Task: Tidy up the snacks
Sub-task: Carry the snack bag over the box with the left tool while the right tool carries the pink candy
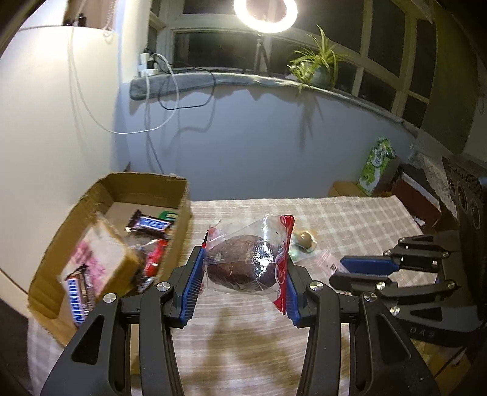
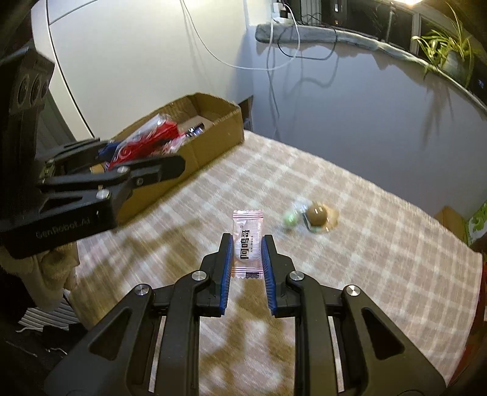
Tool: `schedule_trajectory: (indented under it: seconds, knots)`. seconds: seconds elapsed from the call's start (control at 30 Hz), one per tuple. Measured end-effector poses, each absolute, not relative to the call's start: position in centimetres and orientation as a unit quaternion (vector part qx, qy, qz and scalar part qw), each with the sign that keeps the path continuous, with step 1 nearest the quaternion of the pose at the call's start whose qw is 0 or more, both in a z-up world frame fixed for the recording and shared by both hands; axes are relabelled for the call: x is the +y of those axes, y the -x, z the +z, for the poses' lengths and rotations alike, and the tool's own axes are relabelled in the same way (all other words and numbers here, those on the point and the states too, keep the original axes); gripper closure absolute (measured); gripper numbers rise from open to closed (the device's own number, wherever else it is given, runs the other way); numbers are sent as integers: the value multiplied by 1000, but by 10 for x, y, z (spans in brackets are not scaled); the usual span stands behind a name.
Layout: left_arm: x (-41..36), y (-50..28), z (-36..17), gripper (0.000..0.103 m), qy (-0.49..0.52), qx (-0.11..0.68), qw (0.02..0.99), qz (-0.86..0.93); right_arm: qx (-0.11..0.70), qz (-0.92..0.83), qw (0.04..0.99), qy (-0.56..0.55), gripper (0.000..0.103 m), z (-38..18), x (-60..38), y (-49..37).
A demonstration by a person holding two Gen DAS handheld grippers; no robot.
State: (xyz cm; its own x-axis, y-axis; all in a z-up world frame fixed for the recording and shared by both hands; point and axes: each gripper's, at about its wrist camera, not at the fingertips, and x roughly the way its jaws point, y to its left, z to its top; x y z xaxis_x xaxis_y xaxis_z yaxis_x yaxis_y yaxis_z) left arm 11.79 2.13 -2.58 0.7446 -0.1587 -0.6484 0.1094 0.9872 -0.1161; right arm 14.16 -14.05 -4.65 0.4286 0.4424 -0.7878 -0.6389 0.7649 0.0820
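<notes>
My left gripper (image 1: 243, 259) is shut on a brown bun in a clear wrapper with red ends (image 1: 243, 265), held above the checked tablecloth (image 1: 350, 222), right of the cardboard box (image 1: 182, 195). The box holds Snickers bars (image 1: 150, 224), a wrapped bread slice (image 1: 100, 256) and red packets. My right gripper (image 2: 247, 243) is shut on a small pink sachet with black print (image 2: 247, 234), lifted off the cloth. In the right wrist view the left gripper (image 2: 152, 167) hangs in front of the box (image 2: 213, 131) with its red-ended wrapper (image 2: 143, 143). The right gripper (image 1: 359, 268) shows at the right of the left wrist view.
A brown round sweet in clear wrap (image 2: 318, 214) and a small green sweet (image 2: 289, 217) lie on the cloth (image 2: 380, 243) ahead of the right gripper. A green carton (image 1: 376, 164) stands beyond the table's far right corner. A plant (image 1: 316, 64) and ring light (image 1: 264, 15) sit on the windowsill.
</notes>
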Motion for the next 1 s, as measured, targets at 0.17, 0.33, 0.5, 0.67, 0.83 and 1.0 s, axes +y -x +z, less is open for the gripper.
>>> schedule_trajectory:
  seconds: [0.17,0.33,0.5,0.67,0.83,1.0]
  knots:
    - [48,-112,-21,58,47,344,936,-52,415,332,839,120,83,-36,-121,-150]
    - [82,-110,-21,58,65,341,937,-23,406,343,838,121,83,-27,-98,-160]
    - [113,-110,-23,58,75,339,938,9,399,353,838,116,83,-21,-73,-171]
    - [136,-111,-25,58,81,339,937,31,396,363,835,120,83,-18,-46,-182]
    - [153,-112,-30,58,89,341,935,49,396,368,832,123,83,-21,-18,-198]
    - [165,-114,-33,58,95,342,933,60,402,372,826,130,83,-27,5,-211]
